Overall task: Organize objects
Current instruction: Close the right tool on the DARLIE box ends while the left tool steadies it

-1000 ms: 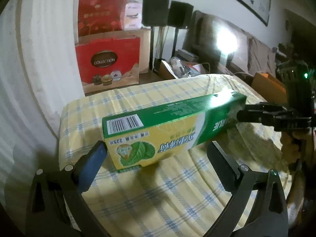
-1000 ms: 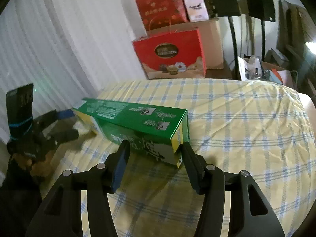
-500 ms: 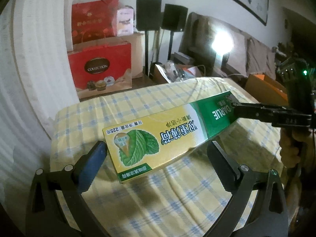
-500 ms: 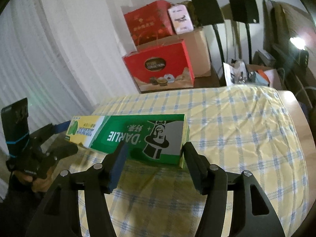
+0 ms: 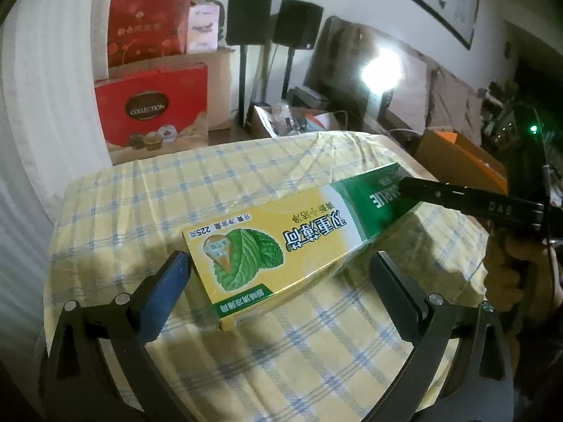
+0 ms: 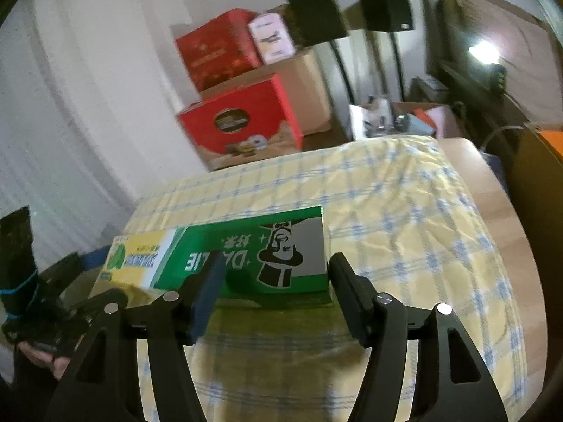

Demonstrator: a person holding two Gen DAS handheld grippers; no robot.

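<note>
Straddling the green end of the toothpaste box (image 6: pixel 246 256), low in frame centre, the right gripper (image 6: pixel 272 293) has just been widening, pads seemingly clear. The left gripper (image 5: pixel 281 281) gapes wide around the yellow end. Box now lies broad face up on the checked tablecloth (image 5: pixel 246 183), likely released.

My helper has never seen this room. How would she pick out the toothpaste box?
Find the table with the yellow checked cloth. The toothpaste box is the one long carton above it, lying flat, yellow with a green leaf at one end, green at the other. The boxes behind are red.
</note>
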